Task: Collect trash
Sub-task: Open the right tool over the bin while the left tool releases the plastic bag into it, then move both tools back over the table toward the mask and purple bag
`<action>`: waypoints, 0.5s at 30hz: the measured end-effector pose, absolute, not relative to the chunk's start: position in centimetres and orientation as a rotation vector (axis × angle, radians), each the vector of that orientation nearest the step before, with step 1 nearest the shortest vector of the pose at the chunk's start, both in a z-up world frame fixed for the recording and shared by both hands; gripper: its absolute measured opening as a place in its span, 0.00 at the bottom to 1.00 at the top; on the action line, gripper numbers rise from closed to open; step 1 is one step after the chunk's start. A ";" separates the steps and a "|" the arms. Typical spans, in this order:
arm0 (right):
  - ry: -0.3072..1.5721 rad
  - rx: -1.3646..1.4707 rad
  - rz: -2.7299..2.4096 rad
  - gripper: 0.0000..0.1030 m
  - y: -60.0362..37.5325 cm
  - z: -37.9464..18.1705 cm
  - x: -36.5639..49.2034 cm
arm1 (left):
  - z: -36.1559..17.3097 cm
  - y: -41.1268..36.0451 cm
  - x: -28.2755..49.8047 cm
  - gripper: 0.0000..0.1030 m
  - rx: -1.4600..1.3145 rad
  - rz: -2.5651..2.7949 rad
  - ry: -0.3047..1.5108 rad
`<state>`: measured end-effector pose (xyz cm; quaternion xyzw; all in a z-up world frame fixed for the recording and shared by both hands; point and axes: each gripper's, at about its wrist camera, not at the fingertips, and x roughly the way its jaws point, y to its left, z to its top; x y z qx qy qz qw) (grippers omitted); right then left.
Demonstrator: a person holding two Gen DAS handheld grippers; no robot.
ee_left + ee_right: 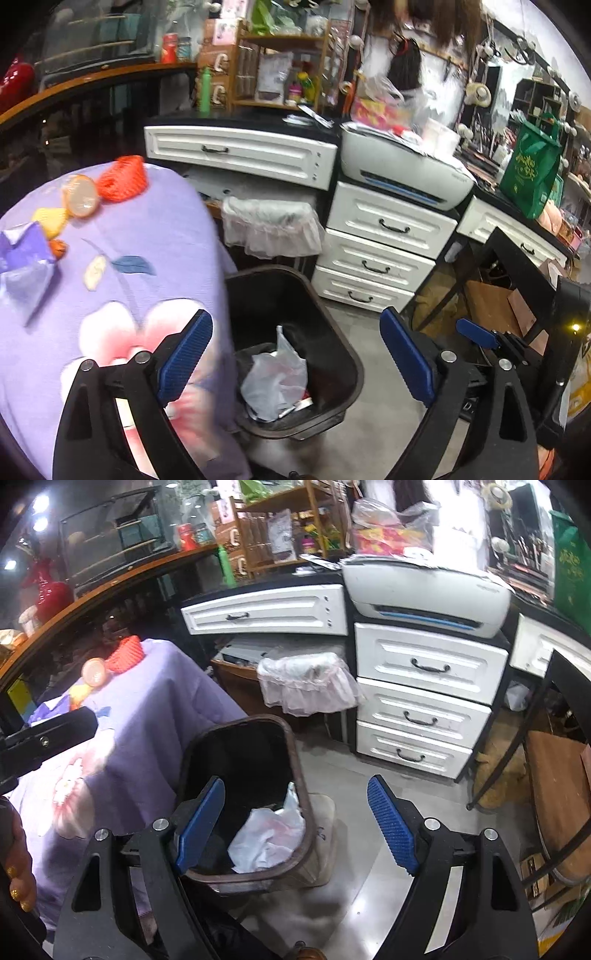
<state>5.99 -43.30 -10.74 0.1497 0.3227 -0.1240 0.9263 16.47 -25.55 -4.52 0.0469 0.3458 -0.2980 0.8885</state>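
Purple cloth with a pink flower print covered the bench (122,236) at the left, and the uncollected trash sat along its far edge: a crumpled purple wrapper (26,258), a yellow scrap (51,220), a round peach-coloured lid (80,195) and an orange net (123,179), lying close together in a loose row. Just right of the bench, on the floor, stood the dark bin (332,354), with a crumpled clear plastic bag (275,380) already lying inside it.

Both tools hung over that bin. The left claw (295,360) had its blue pads wide apart with nothing between them, one pad over the cloth edge and the other past the bin's right rim, so the bag lay directly below and clear of it. The right claw (295,829) was likewise spread and empty, its left pad over the bin mouth and its right pad over bare floor.

Judging by the empty claws above the bin, a drop seemed finished and the next pickup was due. To do it well, the left claw looked the better choice, being nearer the bench: it should swing left and away toward the row, come down over one piece only, and close on a bunched part. The net and wrapper would probably crush easily; the lid might slip unless pinched across its rim.
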 end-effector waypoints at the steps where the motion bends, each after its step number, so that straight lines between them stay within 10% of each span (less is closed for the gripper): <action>1: 0.655 0.302 -0.238 0.77 -42.8 -10.4 6.3 | -4.2 -24.6 16.5 0.89 0.093 -0.606 0.712; 15: 0.631 0.229 0.019 0.78 -34.0 -6.8 10.9 | -2.2 -12.2 17.6 0.93 0.088 -0.371 0.672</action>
